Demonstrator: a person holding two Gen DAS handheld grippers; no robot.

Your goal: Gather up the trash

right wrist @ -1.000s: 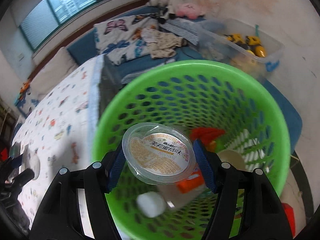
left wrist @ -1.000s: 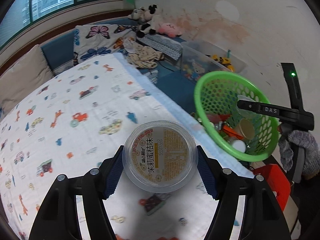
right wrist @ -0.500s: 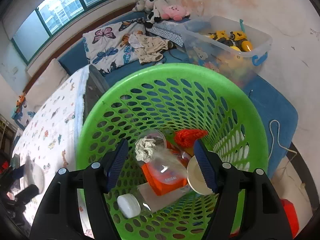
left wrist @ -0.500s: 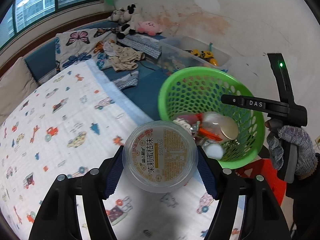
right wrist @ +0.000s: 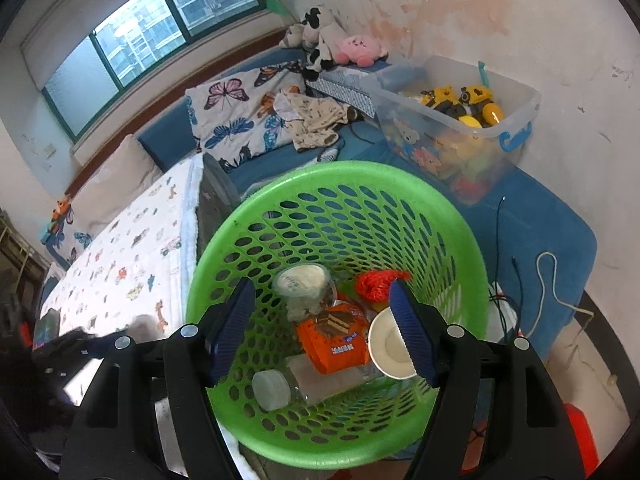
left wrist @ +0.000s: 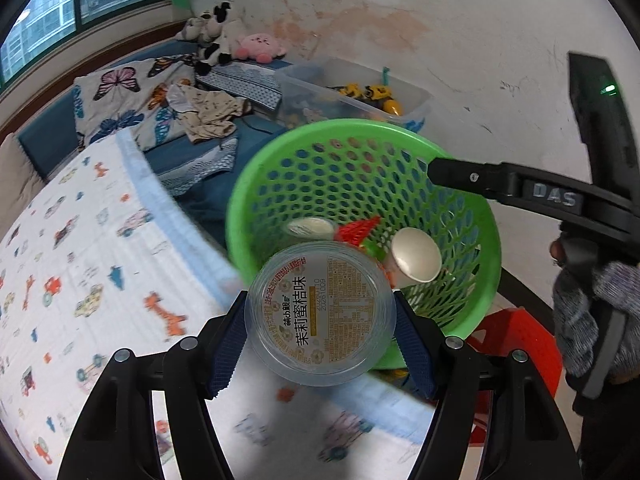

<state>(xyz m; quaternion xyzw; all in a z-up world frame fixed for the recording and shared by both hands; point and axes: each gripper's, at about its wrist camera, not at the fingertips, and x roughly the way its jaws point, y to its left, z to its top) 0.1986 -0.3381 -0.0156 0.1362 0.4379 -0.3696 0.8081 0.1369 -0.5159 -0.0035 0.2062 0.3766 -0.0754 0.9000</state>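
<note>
A clear jelly cup point(left wrist: 321, 314) is pinched by the left gripper point(left wrist: 320, 344) beside the green basket point(right wrist: 256, 216). An orange wrapper point(right wrist: 334, 338), paper cup point(right wrist: 390, 346) and bottle point(right wrist: 316, 380) are shown only between the empty, opening right gripper point(right wrist: 322, 328).

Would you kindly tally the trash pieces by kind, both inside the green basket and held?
Jelly cups: 2
Paper cup: 1
Orange snack packet: 1
Clear bottle: 1
Red mesh: 1
Total: 6

Right gripper point(right wrist: 322, 328) dropped its jelly cup point(right wrist: 302, 282) into green basket point(right wrist: 256, 212), jaws opening; left gripper point(left wrist: 320, 338) carried its cup point(left wrist: 320, 314) to basket rim
</note>
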